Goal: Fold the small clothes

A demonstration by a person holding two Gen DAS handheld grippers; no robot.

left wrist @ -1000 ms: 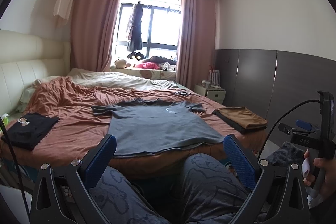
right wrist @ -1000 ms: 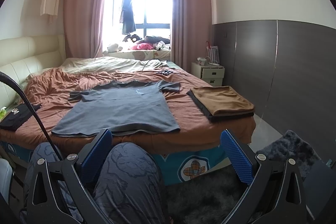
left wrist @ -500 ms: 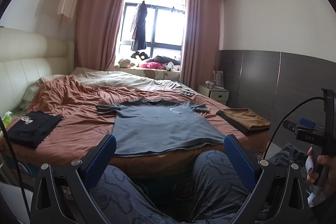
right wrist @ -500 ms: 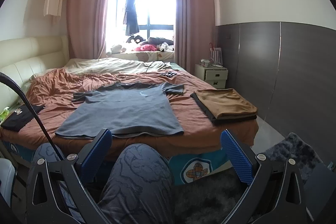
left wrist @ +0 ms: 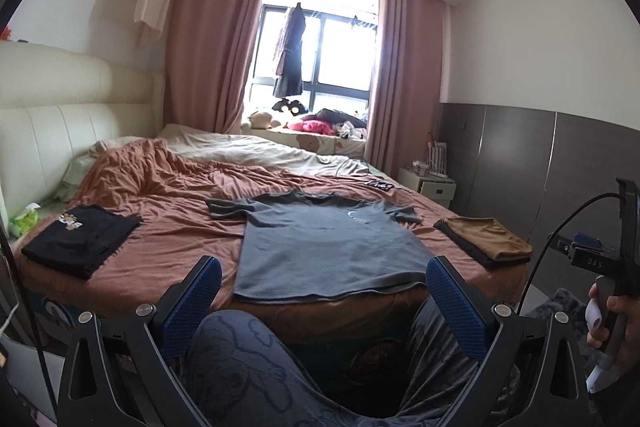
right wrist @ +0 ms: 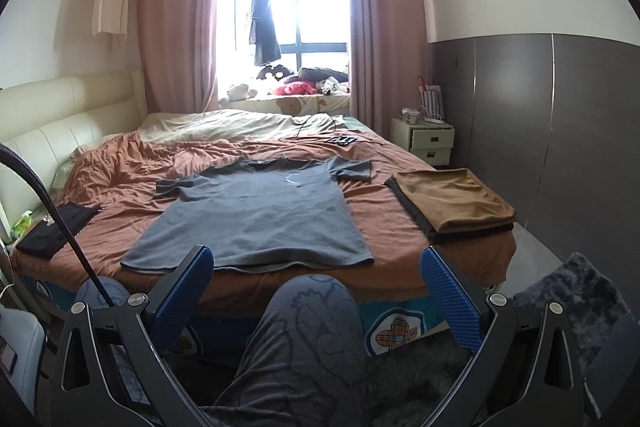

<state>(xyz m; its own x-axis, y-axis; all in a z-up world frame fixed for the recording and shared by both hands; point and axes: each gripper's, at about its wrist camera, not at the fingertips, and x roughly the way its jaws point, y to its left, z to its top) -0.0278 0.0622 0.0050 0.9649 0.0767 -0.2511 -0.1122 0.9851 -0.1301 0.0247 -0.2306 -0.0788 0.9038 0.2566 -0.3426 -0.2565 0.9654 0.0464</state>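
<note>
A grey T-shirt (left wrist: 324, 247) (right wrist: 256, 215) lies spread flat, front up, on the rust-coloured bedcover (left wrist: 168, 235), its hem at the bed's near edge. My left gripper (left wrist: 322, 291) is open and empty, held short of the bed over the person's patterned trouser legs (left wrist: 248, 367). My right gripper (right wrist: 316, 283) is also open and empty, above a knee (right wrist: 316, 311) and short of the hem. The right gripper's handle and a hand (left wrist: 612, 311) show at the right edge of the left wrist view.
A folded black garment (left wrist: 80, 239) lies at the bed's left. A folded brown and dark stack (left wrist: 484, 239) (right wrist: 452, 203) sits at the right corner. Beyond are a white nightstand (right wrist: 428, 139), a grey wall panel, a dark rug (right wrist: 572, 291), and cables and a phone (right wrist: 340, 139) on the bed.
Both grippers have risen and moved a little nearer the bed, so the T-shirt sits lower and larger in view. Both stay open. The clothes have not moved.
</note>
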